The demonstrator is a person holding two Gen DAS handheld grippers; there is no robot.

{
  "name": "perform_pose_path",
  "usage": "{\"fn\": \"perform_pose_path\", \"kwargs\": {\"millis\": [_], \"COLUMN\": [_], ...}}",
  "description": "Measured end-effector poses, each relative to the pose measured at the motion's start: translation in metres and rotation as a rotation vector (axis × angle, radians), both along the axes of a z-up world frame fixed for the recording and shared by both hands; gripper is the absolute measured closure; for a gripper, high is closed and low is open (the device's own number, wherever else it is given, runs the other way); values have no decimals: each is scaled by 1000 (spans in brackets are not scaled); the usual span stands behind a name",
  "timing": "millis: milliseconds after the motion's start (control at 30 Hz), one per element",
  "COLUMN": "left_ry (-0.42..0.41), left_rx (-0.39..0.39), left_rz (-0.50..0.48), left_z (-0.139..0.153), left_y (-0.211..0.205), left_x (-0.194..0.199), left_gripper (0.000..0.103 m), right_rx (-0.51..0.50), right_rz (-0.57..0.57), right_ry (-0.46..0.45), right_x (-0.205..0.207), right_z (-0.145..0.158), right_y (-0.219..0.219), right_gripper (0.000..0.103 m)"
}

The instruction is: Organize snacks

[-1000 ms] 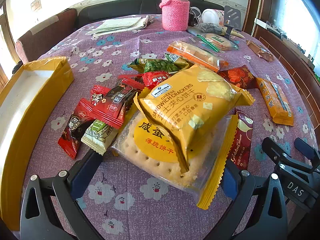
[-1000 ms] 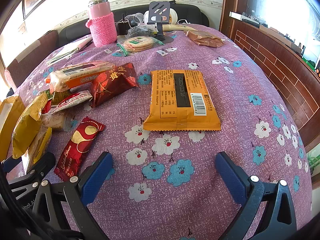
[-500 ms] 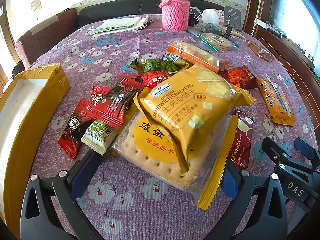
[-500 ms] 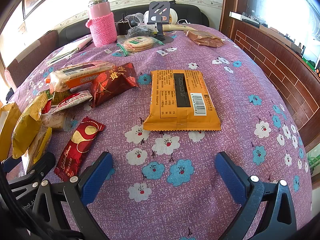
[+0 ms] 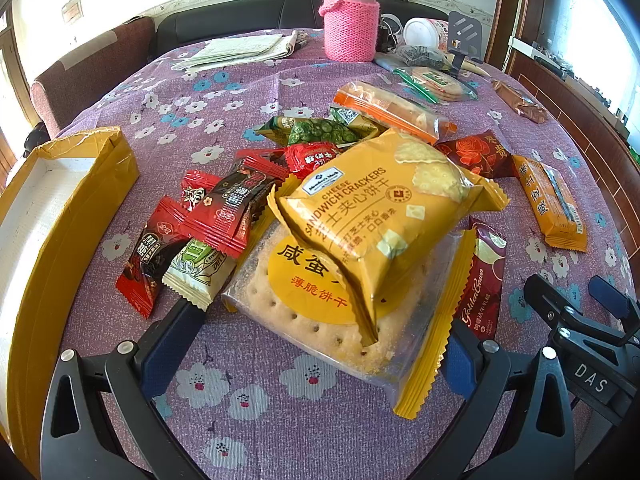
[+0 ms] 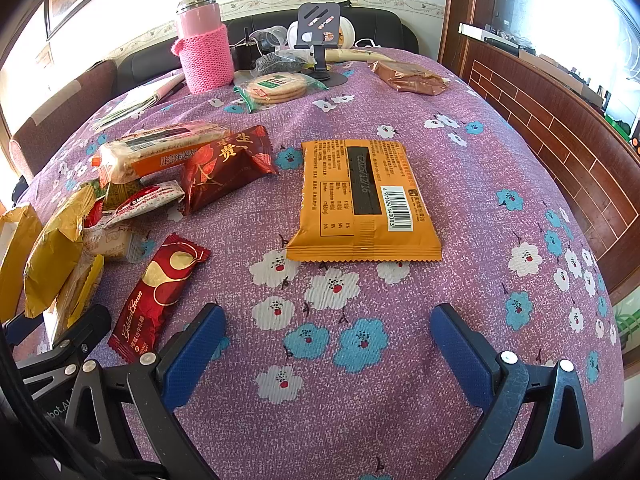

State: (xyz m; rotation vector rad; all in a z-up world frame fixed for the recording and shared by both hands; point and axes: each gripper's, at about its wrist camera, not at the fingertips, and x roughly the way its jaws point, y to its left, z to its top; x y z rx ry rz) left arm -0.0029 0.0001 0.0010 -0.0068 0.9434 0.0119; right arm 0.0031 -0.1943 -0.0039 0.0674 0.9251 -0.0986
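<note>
A pile of snacks lies on the purple flowered tablecloth. A yellow cheese cracker bag (image 5: 384, 216) rests on a clear biscuit pack (image 5: 320, 312), with red candy packets (image 5: 216, 216) to its left. My left gripper (image 5: 316, 344) is open, its fingers on either side of the biscuit pack's near end. A yellow cardboard box (image 5: 52, 216) stands open at the left. My right gripper (image 6: 328, 344) is open and empty above bare cloth, just short of an orange snack pack (image 6: 360, 200). A red Golden Crown bar (image 6: 160, 292) lies to its left.
A pink flask (image 5: 352, 20) in a knitted sleeve, papers (image 5: 240, 48), a phone stand (image 6: 316, 40) and more wrapped snacks stand at the far side. A wooden wall panel (image 6: 560, 148) runs along the right. The right gripper body (image 5: 580, 340) shows in the left wrist view.
The yellow box has shifted left and away from the snack pile in the left wrist view. Both grippers and the snacks have stayed put.
</note>
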Motion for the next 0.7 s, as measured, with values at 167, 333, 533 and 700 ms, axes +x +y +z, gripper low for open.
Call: {"fn": "perform_pose_path", "kwargs": {"millis": [167,333,533,700], "left_ry": [0,1,58,68], "left_rx": [1,-1,0,6], "left_rz": [1,10,-55,-92], "left_z": [0,-1,1,1], "left_y": [0,0,-1,-2], "left_x": [0,1,2,-9], "left_gripper": [0,0,0,0], "right_rx": [-2,-2,5,12], "right_rz": [-2,-2,-8,16], "right_ry": [-2,-2,6,54], "right_x": [0,1,0,2], "right_z": [-1,0,0,1], "right_y": [0,0,0,0], "right_gripper": [0,0,0,0]}}
